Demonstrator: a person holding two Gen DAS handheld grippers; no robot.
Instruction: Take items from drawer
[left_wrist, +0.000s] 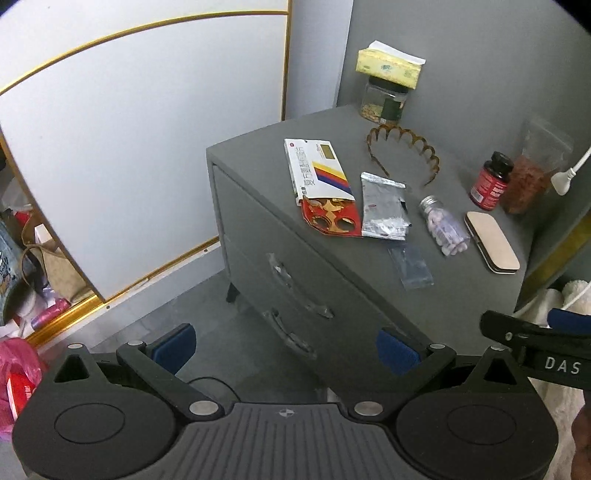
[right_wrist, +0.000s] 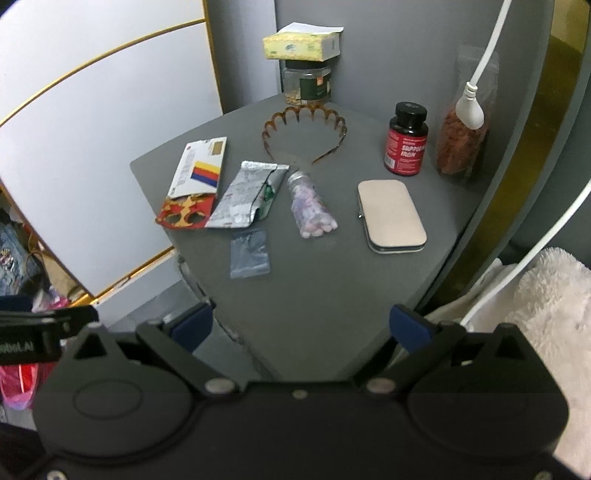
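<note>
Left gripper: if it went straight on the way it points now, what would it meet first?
Probably the nightstand's drawer front, near the lower handle, which sits between the open left gripper fingers; depth is uncertain.

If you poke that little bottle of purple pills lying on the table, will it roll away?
Probably yes: the pill bottle lies on its side on the flat nightstand top, and it looks round, so a sideways nudge would likely roll it. It looks clear and smooth, so perhaps slippery to grip. The pills inside would likely shift and rattle.
</note>
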